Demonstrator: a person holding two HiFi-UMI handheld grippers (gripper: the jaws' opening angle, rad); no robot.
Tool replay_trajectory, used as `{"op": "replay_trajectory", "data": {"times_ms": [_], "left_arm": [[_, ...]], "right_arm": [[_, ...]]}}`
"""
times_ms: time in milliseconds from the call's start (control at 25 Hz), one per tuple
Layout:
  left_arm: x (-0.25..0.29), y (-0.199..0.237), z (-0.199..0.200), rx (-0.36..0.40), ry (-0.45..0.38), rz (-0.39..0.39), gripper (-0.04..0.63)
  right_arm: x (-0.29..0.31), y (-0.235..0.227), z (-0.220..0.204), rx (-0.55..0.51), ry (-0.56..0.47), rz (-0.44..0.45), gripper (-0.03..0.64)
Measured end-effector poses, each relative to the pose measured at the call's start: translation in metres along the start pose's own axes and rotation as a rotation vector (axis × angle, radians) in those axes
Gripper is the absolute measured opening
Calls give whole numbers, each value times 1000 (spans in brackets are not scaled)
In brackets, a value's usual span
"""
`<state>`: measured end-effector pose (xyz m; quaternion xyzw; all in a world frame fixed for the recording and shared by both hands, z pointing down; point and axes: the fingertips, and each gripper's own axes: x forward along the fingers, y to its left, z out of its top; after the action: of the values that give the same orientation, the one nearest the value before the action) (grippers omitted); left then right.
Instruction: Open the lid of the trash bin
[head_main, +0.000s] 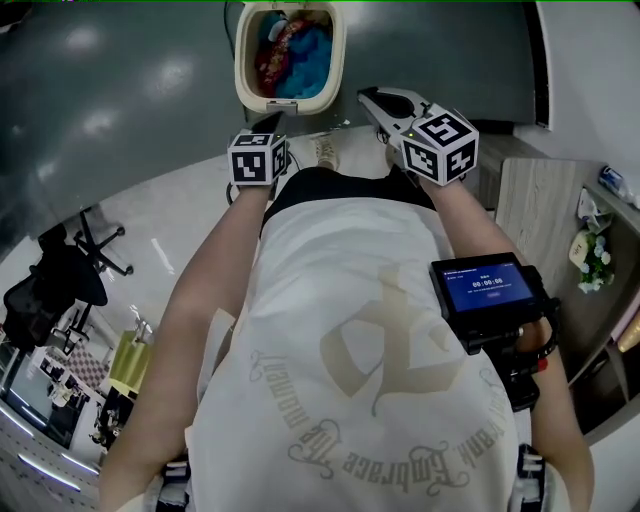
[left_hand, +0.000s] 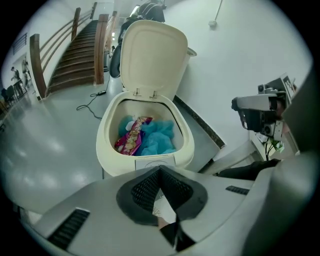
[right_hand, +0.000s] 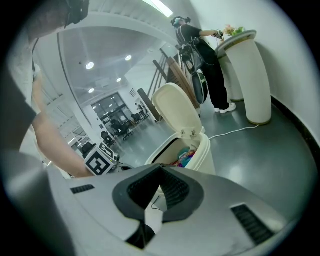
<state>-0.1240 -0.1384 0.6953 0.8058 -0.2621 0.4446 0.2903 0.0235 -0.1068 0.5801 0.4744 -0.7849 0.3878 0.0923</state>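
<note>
Well, both of my tools are empty. The left gripper has its dark ribbed jaws pressed together at the tips with nothing caught between them, and the right gripper reads the same, jaws together and gripping nothing. Going outward from the left one, the cream oval plastic trash bin sits straight ahead and below it, with its front rim just beyond the jaw tips. It stands on the glossy grey floor, near the foot of the white wall. Its long axis runs away from me, front end nearest and hinges at the far end. The cream hinged lid stands upright off that far edge, so the mouth is fully uncovered. Inside I can see a red snack wrapper lying against crumpled blue material. In the head view the left gripper lines up on the bin's front rim, while the right one hangs off to the bin's right side, so the left is nearer. I judge the lid's job done; nothing here calls for a grip.
</note>
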Motion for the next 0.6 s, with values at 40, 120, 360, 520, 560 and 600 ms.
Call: {"op": "replay_trajectory", "data": {"times_ms": [40, 120, 360, 520, 560, 600], "left_arm": [[-2, 3, 4, -7, -1, -1, 15], [-3, 7, 11, -13, 0, -4, 15], [7, 5, 15, -88, 14, -35, 14], [6, -6, 8, -184, 39, -47, 14], [4, -11, 9, -189, 42, -56, 14], [3, -16, 11, -189, 36, -69, 14]], "right_arm": [[2, 1, 6, -7, 4, 2, 6], [5, 2, 17, -19, 7, 4, 5], [1, -4, 22, -26, -14, -26, 6], [-18, -1, 21, -40, -39, -41, 6], [-24, -1, 24, -45, -53, -45, 6], [-29, -1, 27, -50, -67, -50, 6]]}}
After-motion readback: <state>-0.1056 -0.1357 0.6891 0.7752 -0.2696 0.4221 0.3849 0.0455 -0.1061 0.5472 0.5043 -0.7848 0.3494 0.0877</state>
